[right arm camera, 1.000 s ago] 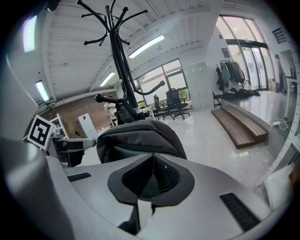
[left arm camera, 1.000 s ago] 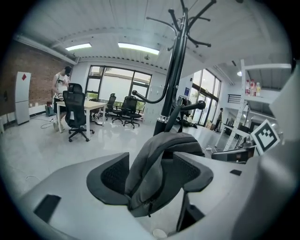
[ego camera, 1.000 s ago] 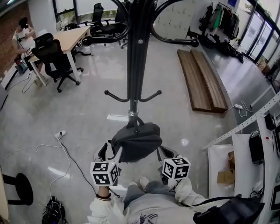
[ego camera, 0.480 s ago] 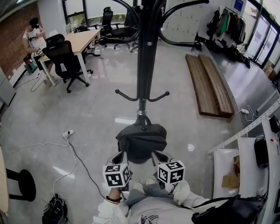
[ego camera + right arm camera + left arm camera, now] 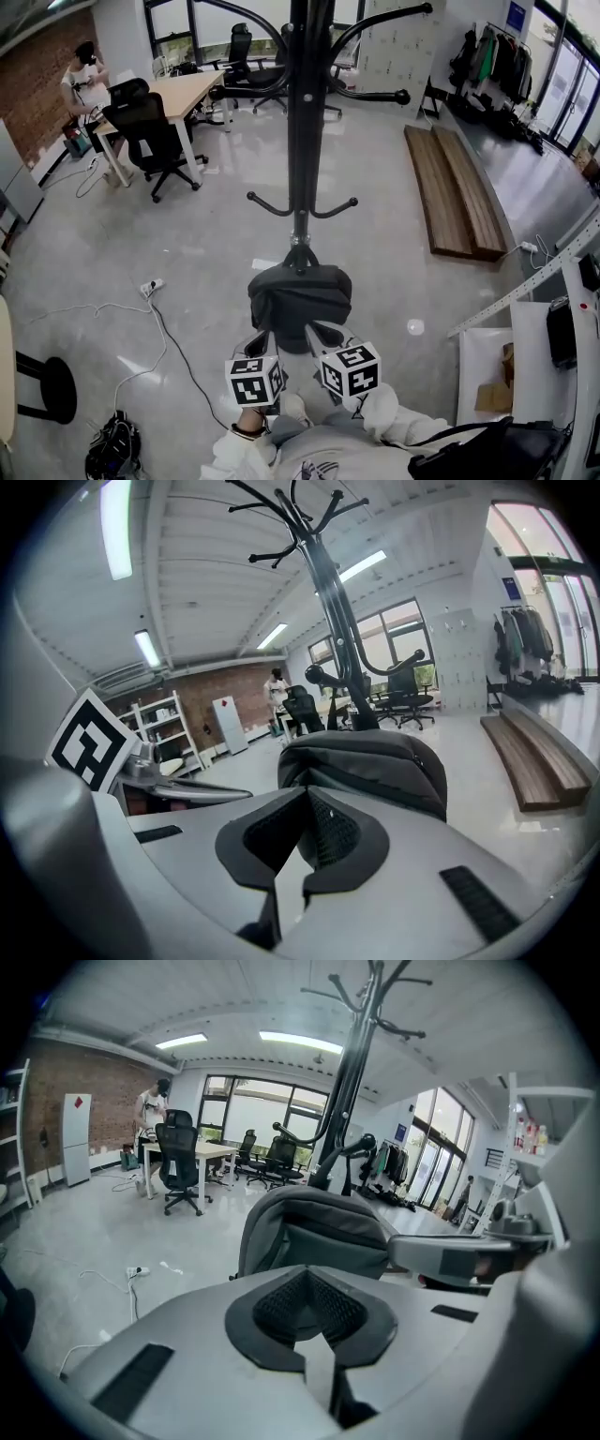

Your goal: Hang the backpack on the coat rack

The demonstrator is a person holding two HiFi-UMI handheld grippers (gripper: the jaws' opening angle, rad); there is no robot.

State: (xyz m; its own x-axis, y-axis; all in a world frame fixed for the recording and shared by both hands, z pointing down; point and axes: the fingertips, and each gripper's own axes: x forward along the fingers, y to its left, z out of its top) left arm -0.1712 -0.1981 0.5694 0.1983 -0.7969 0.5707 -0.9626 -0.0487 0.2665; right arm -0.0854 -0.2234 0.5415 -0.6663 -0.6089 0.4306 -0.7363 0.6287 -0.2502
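Backpack: the dark grey fabric backpack (image 5: 300,295) sits low against the pole of the coat rack, its top loop at the pole's joint below the two lower hooks. Whether the loop is caught on anything cannot be told.
Coat rack: the tall black metal coat rack (image 5: 302,122) stands upright in the middle of the head view, with curved arms high up and two small upturned hooks lower down.
Left gripper: the left gripper (image 5: 305,1277) has its dark ribbed pads meeting at the tips, and nothing shows between them. The backpack fills the view just beyond them.
Right gripper: the right gripper (image 5: 305,794) has its jaws pressed together in the same way, holding nothing visible, with the backpack just ahead.
Position of both: in the head view the two grippers sit side by side, close together, right under the backpack's lower edge.
Floor: the glossy grey floor (image 5: 187,244) carries a white power strip with its cable (image 5: 150,286) to the left and long brown wooden planks (image 5: 455,192) to the right.
Background: a light wooden desk (image 5: 183,94) with a black office chair (image 5: 150,131) stands far left, with a person (image 5: 84,80) beside it.
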